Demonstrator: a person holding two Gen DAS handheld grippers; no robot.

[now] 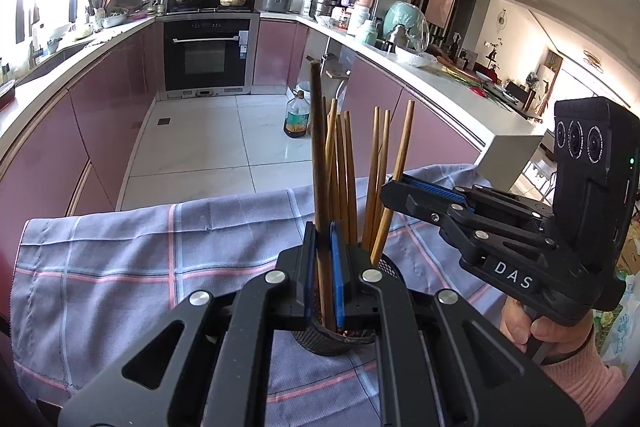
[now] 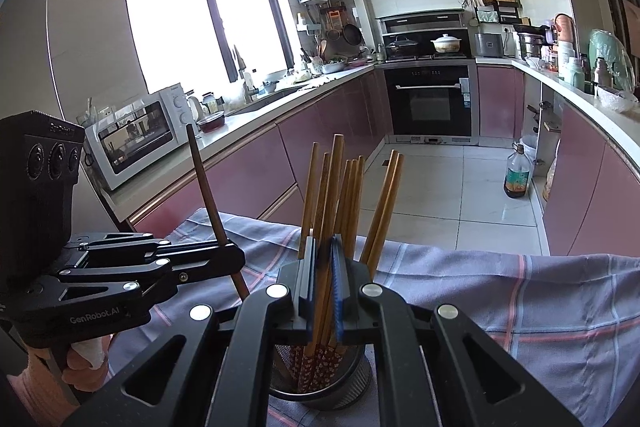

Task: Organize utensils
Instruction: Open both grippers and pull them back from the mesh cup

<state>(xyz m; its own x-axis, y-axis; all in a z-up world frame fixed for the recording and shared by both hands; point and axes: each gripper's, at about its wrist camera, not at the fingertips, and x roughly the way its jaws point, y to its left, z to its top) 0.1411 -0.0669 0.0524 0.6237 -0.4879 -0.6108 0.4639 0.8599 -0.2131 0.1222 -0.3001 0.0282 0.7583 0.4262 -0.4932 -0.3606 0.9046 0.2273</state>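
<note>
A black mesh holder (image 1: pixel 334 341) stands on a checked cloth (image 1: pixel 120 267), with several wooden chopsticks (image 1: pixel 344 179) upright in it. My left gripper (image 1: pixel 325 283) is shut on a dark chopstick (image 1: pixel 319 147) just above the holder's rim. In the right wrist view it (image 2: pixel 234 259) grips that dark chopstick (image 2: pixel 202 179) from the left. My right gripper (image 2: pixel 323 283) is shut on a light wooden chopstick (image 2: pixel 334 195) over the holder (image 2: pixel 320 383). In the left wrist view it (image 1: pixel 394 193) comes in from the right, on that chopstick (image 1: pixel 398 163).
Pink kitchen cabinets and white counters line both sides. An oven (image 1: pixel 206 53) stands at the far end. A microwave (image 2: pixel 136 135) sits on the left counter. An oil bottle (image 1: pixel 297 117) stands on the tiled floor. The cloth's far edge (image 2: pixel 500 255) drops to the floor.
</note>
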